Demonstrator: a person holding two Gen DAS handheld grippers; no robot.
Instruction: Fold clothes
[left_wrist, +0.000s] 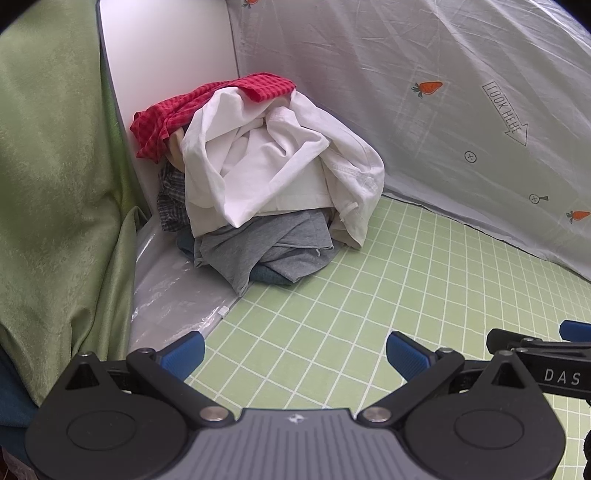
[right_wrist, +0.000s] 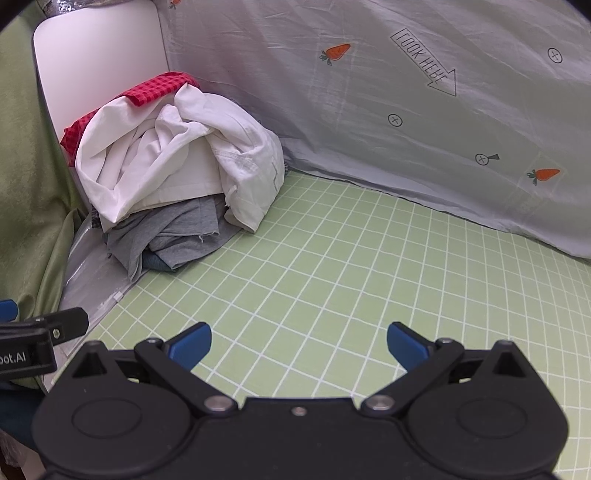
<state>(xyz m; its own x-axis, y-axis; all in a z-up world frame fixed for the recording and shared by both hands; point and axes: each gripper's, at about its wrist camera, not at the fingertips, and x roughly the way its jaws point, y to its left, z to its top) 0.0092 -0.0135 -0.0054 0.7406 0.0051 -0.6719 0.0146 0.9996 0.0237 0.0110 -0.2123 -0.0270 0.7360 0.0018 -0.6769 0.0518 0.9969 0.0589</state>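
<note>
A heap of clothes lies in the far left corner of the green grid mat (left_wrist: 369, 288). A crumpled white garment (left_wrist: 266, 162) is on top, a red checked cloth (left_wrist: 207, 99) behind it, a grey garment (left_wrist: 266, 251) beneath, and a dark plaid piece (left_wrist: 170, 199) at the left. The heap also shows in the right wrist view: white garment (right_wrist: 177, 158), red cloth (right_wrist: 155, 86), grey garment (right_wrist: 177, 236). My left gripper (left_wrist: 295, 350) is open and empty, well short of the heap. My right gripper (right_wrist: 299, 343) is open and empty over the mat (right_wrist: 351, 266), beside the left one.
A grey sheet with carrot prints (left_wrist: 424, 92) hangs behind the mat. A white panel (left_wrist: 166, 55) stands in the corner. A green curtain (left_wrist: 55, 166) hangs at the left. A clear plastic sheet (left_wrist: 173, 291) lies along the mat's left edge.
</note>
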